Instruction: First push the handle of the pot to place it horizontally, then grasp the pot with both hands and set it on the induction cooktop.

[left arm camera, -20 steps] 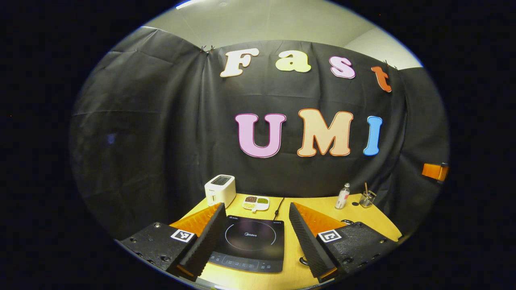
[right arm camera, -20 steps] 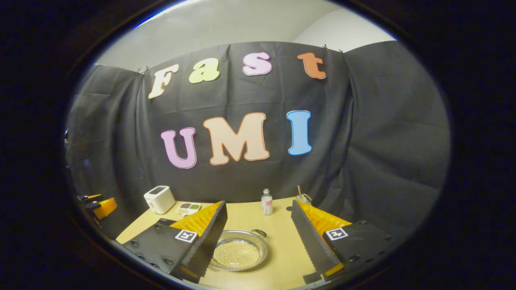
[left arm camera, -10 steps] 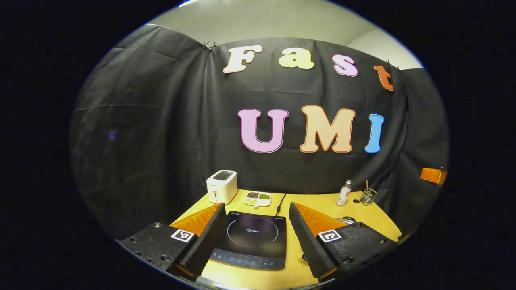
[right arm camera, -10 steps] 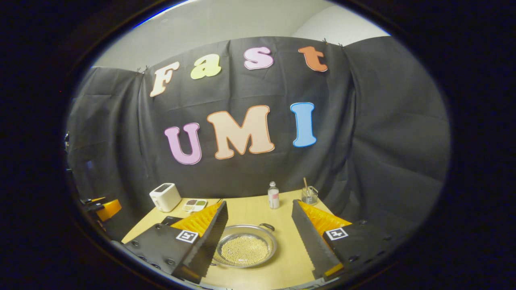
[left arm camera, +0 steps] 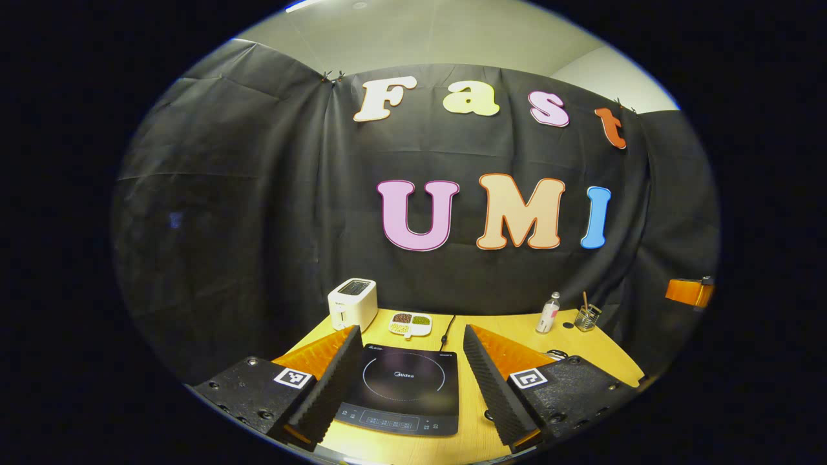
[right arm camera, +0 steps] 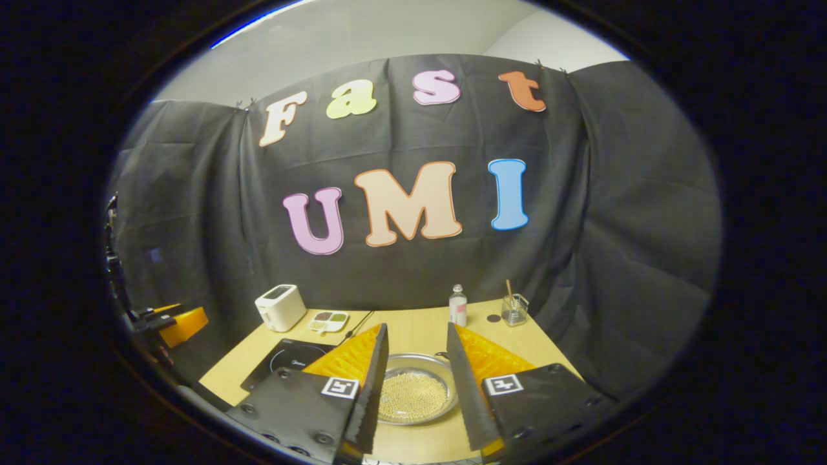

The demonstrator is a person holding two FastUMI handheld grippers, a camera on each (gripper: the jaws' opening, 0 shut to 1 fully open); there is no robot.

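Right gripper view: right hand-held gripper (right arm camera: 417, 394) half-open above pot (right arm camera: 413, 395), holding nothing.

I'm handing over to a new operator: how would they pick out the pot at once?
On the wooden table, right of the black induction cooktop, lies a shallow round metal pot between the right gripper fingers. Unlike the white toaster and clear bottle behind, it is silvery and holds small pale beads.
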